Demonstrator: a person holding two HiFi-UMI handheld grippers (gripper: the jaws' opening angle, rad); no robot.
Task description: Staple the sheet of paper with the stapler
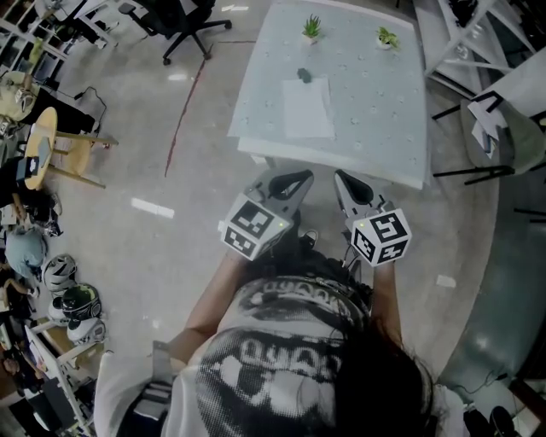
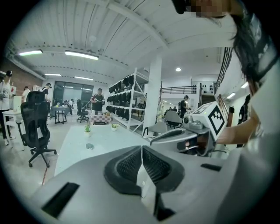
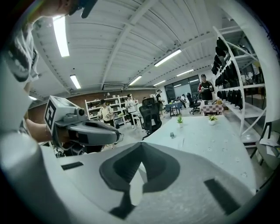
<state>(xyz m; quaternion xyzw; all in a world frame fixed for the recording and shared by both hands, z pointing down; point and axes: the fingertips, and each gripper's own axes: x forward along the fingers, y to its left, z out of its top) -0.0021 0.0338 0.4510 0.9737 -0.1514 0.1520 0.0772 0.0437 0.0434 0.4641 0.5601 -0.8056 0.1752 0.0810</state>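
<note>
Dark hair [image 1: 358, 384] and a printed shirt [image 1: 290, 299] of the person filled the near edge of the head view; both grippers were held out ahead of the chest, side by side, just short of the near edge of the bench [image 1: 384, 128]; left gripper [image 1: 288, 183] had its fingers [image 2: 127, 168] pressed together, nothing between them; right gripper [image 1: 348, 188] the same, fingers [image 3: 159, 168] fully closed and empty; marker cubes [image 1: 254, 226] on both faced up toward the head camera; neither gripper touched anything on the bench; sheet of paper [image 1: 307, 108] lay flat left of the bench's middle, well apart from both grippers; stapler [image 1: 304, 75], small and dark, sat just past the paper's far edge, close to it, contact could not be told; two small potted plants stood near the far edge of the bench, one to the left [image 1: 312, 28], one to the right [image 1: 387, 37]; black office chair [image 1: 188, 26] stood on the floor at far left; round wooden stool [image 1: 41, 147] further left; several helmets [image 1: 68, 290] were stacked at near left; gripper views showed white shelving [image 2: 127, 100] with dark items and a few people far off in the room.
</note>
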